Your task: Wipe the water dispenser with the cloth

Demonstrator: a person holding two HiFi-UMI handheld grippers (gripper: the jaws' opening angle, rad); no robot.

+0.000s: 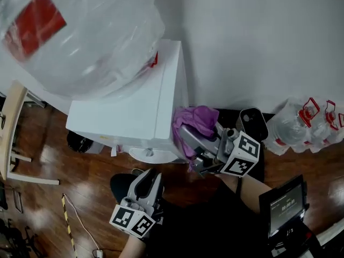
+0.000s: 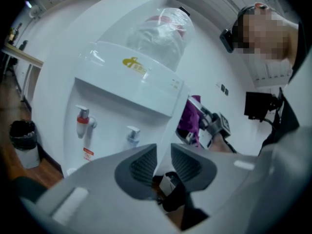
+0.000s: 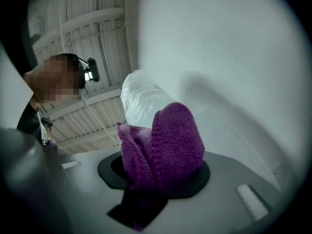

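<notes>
light: dim, cool | glare: floor [image 1: 80, 190] patches | edges: fisheye, dark corners (both gripper views) | focus: soft

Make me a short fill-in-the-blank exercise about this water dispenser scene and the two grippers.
1. The right gripper is shut on a ____ cloth.
2. Next to the red tap on the front of the water dispenser is a ____ tap.
3. The left gripper has its jaws apart with ____ between them.
4. The big clear bottle sits on ____ of the dispenser.

Missing words: purple; blue; nothing; top
</notes>
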